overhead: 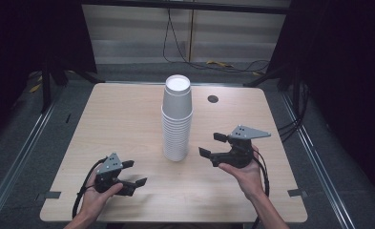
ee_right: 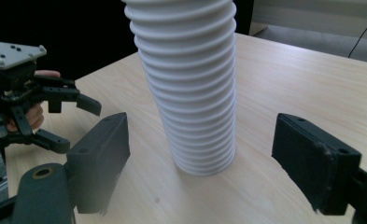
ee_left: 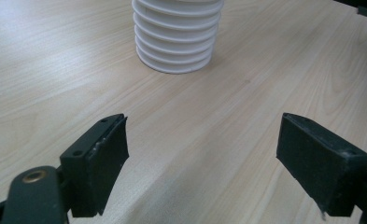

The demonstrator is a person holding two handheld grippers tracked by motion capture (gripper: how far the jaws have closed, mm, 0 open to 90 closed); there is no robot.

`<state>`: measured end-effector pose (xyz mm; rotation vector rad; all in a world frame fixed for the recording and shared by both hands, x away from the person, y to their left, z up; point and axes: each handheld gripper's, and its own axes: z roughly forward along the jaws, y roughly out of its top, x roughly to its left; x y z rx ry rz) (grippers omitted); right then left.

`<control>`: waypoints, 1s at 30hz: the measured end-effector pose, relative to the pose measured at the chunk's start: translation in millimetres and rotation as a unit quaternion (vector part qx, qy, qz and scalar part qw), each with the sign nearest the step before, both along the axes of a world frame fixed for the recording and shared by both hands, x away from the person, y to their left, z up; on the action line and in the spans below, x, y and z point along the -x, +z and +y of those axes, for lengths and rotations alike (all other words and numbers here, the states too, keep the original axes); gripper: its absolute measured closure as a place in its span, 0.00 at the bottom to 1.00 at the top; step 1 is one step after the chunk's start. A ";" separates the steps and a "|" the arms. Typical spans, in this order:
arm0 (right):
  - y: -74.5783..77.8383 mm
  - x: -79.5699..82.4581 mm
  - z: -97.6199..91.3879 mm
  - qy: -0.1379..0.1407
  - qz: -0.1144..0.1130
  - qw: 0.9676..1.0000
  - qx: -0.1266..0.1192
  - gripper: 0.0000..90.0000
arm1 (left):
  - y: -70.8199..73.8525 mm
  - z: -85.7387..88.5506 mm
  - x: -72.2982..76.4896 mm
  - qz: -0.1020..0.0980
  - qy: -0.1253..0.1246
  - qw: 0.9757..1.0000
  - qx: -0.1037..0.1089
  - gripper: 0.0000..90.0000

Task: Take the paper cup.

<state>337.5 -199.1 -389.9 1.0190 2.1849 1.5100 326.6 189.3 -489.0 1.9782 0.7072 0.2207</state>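
Note:
A tall stack of white paper cups [overhead: 177, 119] stands upside down near the middle of the light wooden table [overhead: 128, 119]. My left gripper [overhead: 135, 172] is held low at the front left, open and empty, jaws pointing toward the stack's base [ee_left: 176, 42]. To the right of the stack my right gripper [overhead: 211, 144] is open, jaws aimed at the stack [ee_right: 190, 88], a short gap away. The left gripper [ee_right: 74, 121] also appears beyond the stack in the right gripper view.
A small dark round hole [overhead: 213, 98] sits in the table behind the stack to the right. Cables [overhead: 175, 43] trail on the floor behind the table. Metal rails [overhead: 23, 152] run along both sides of the table.

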 end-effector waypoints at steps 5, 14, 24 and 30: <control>7.3 -3.2 3.4 0.010 -0.002 1.000 -0.007 0.21 | -0.6 -0.3 -1.2 0.004 0.001 1.000 0.001 0.18; 23.4 -9.0 7.8 0.018 -0.018 1.000 -0.017 0.21 | -0.5 -0.8 -0.7 -0.001 -0.006 1.000 -0.004 0.18; 41.8 -18.4 17.9 0.026 -0.041 0.998 -0.025 0.20 | -1.4 -1.5 -1.2 0.003 -0.004 1.000 -0.002 0.18; 53.7 -23.1 24.8 0.034 -0.055 0.997 -0.031 0.20 | -1.3 -0.6 -1.8 0.003 -0.005 1.000 -0.004 0.18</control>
